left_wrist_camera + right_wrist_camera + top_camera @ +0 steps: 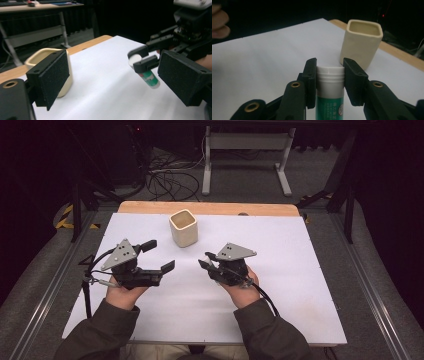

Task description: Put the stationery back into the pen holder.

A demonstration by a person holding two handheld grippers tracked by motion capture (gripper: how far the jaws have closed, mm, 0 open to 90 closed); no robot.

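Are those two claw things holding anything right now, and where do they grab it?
The right gripper clamps a green-and-white glue stick by its white cap end. The left gripper holds nothing; its jaws stand wide open.

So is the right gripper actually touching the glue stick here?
Touching. In the right gripper view, the right gripper has both jaws pressed flush against the white cap end of the glue stick, with no gap.

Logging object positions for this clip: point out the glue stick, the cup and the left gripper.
glue stick (330,105), right gripper view, green label.
cup (183,231), high view, front wall.
left gripper (159,255), high view, midway between its open jaws.
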